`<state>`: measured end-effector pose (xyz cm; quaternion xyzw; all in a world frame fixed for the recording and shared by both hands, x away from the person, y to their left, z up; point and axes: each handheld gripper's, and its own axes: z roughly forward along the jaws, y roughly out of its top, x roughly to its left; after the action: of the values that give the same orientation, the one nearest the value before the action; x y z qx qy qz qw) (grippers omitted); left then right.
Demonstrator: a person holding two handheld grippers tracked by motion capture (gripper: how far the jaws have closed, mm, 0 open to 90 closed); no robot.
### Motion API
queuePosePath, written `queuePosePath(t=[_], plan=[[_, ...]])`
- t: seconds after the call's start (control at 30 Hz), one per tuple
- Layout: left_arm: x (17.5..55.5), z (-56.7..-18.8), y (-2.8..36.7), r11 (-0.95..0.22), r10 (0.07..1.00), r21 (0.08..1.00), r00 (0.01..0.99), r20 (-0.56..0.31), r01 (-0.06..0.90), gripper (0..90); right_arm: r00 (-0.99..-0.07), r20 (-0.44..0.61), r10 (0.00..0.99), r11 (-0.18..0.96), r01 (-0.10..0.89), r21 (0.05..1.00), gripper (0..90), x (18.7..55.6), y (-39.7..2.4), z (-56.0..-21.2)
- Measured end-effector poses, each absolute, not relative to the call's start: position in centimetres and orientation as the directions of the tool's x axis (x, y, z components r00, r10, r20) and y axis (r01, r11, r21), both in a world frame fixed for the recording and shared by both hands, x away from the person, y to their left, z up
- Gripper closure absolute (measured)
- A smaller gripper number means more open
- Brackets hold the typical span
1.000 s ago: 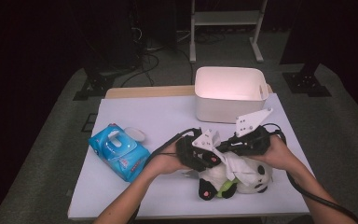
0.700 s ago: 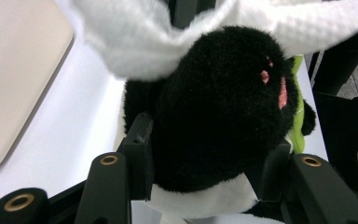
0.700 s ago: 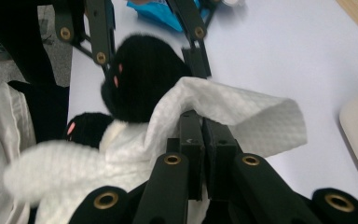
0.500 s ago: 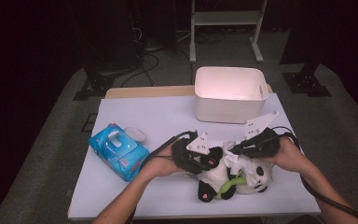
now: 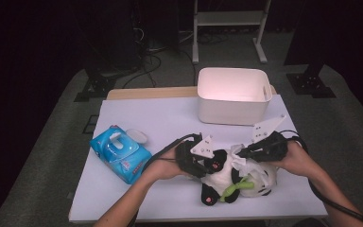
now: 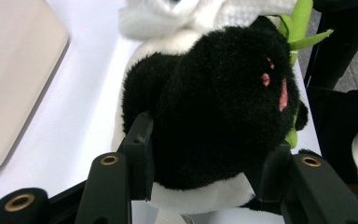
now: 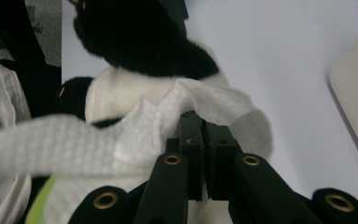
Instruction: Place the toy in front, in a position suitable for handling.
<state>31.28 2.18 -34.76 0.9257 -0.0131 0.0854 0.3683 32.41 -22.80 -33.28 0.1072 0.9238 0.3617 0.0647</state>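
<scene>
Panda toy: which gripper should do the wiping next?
Right. The right gripper is already shut on the white wipe lying over the panda toy, while the left gripper clamps the toy's black limb.

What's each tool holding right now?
Left tool: closed on the plush panda's black limb.
Right tool: closed, pinching the white wipe.

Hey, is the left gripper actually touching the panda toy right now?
Touching. The left gripper view shows the left gripper with both jaws pressed into the panda toy's black fur.
</scene>
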Motion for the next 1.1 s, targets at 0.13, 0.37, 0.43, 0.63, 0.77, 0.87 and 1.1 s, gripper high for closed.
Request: queuePosePath(t=[0.13, 0.37, 0.43, 0.63, 0.77, 0.87, 1.1], plan=[[31.3, -34.7, 2.2, -0.732, 0.033, 0.675, 0.985, 0.171, -0.092, 50.7, -0.974, -0.038, 0.223, 0.696, 0.132, 0.705, 86.7, 32.7, -21.5, -32.9], [31.3, -34.8, 2.4, -0.726, 0.042, 0.684, 0.987, 0.155, -0.076, 50.7, -0.977, -0.032, 0.213, 0.701, 0.130, 0.701, 86.6, 32.7, -21.4, -32.8], [31.4, -34.9, 2.5, -0.723, 0.051, 0.687, 0.988, 0.148, -0.066, 50.7, -0.975, -0.036, 0.219, 0.714, 0.135, 0.688, 86.6, 32.6, -21.9, -32.8], [31.7, -35.0, 2.5, -0.709, 0.060, 0.704, 0.990, 0.124, -0.045, 50.7, -0.962, -0.010, 0.275, 0.711, 0.196, 0.676, 86.5, 32.5, -25.0, -33.4], [31.8, -34.8, 2.2, -0.721, 0.060, 0.691, 0.990, 0.128, -0.045, 50.5, -0.961, -0.002, 0.276, 0.705, 0.201, 0.680, 86.6, 32.5, -25.0, -33.8], [31.8, -34.7, 2.0, -0.729, 0.064, 0.683, 0.989, 0.130, -0.042, 48.9, -0.965, 0.006, 0.262, 0.710, 0.197, 0.676, 86.6, 32.6, -24.3, -34.1], [31.7, -34.3, 1.5, -0.733, 0.075, 0.679, 0.988, 0.134, -0.036, 44.3, -0.965, 0.016, 0.260, 0.707, 0.202, 0.678, 86.7, 32.4, -24.0, -34.4]])
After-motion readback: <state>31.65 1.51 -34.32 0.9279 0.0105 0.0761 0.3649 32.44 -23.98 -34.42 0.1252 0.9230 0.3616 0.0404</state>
